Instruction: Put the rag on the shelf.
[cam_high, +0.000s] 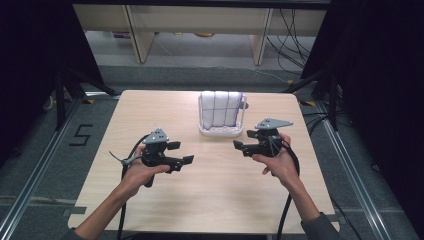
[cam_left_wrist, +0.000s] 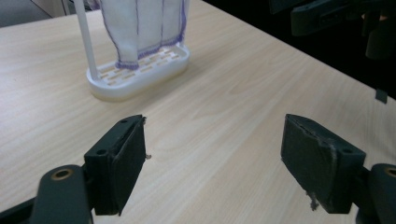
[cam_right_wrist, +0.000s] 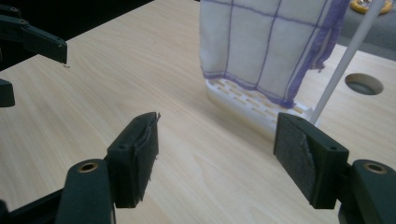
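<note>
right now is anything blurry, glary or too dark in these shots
High view: table evenly lit, surroundings near black. Left gripper view: cloth and rack slightly soft, left gripper pads sharp. Right gripper view: no glare, right gripper casts faint shadow.

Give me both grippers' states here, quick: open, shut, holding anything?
Left gripper: open, jaws wide apart, nothing between them, above the table.
Right gripper: open, holding nothing, near the cloth on its rack.

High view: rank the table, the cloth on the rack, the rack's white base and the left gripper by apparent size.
1. Table, by far.
2. Cloth and left gripper: look alike, so unranked; the gripper sits nearer the camera.
3. White base, smallest.
</note>
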